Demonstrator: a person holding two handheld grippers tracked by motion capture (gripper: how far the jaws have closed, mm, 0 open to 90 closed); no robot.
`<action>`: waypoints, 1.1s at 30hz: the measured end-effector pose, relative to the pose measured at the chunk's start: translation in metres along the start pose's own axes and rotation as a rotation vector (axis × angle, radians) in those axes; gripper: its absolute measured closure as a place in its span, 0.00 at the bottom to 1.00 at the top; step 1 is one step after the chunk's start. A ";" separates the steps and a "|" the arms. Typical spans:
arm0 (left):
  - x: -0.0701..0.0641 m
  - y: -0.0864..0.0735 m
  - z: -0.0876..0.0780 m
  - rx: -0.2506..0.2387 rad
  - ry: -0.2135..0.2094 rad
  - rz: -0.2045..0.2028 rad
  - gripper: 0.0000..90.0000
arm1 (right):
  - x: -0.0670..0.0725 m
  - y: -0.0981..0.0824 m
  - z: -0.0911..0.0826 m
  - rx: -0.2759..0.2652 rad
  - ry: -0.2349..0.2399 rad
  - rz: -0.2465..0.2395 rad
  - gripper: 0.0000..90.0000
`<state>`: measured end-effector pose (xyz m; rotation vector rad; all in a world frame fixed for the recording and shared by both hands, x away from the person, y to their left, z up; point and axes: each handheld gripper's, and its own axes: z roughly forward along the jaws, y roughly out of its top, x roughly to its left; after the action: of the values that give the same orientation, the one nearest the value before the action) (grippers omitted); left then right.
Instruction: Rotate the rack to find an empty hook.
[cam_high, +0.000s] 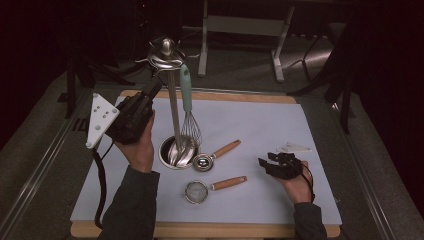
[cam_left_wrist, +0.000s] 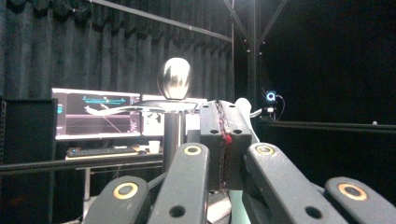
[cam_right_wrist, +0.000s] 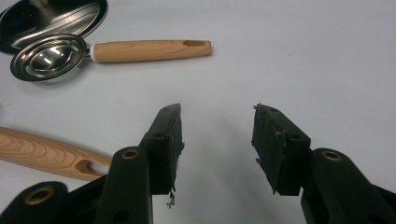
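A metal utensil stand rises from a round base on the pale mat. A whisk with a teal handle hangs from its top hooks. My left gripper is raised beside the stand's top, jaws shut with nothing visible between them. In the left gripper view the stand's knob is just left of the left gripper, and the whisk handle shows behind it. My right gripper rests low on the mat, open and holding nothing.
A small metal scoop with a wooden handle lies by the stand's base. A wood-handled strainer lies nearer me, its handle left of the right jaws. Monitors glow behind the table.
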<state>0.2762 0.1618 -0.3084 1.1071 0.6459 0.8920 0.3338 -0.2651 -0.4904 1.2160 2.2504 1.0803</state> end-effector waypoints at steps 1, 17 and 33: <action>0.000 0.000 0.000 0.001 0.001 0.000 0.99 | 0.000 0.000 0.000 0.001 0.000 0.003 0.58; 0.002 0.003 0.000 -0.014 0.033 0.014 1.00 | -0.001 -0.002 0.000 0.002 0.003 0.012 0.57; 0.021 0.007 0.000 -0.005 0.082 -0.007 1.00 | -0.002 -0.004 0.001 0.006 0.006 0.016 0.57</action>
<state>0.2853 0.1808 -0.3023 1.0672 0.7143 0.9363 0.3337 -0.2671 -0.4940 1.2374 2.2536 1.0846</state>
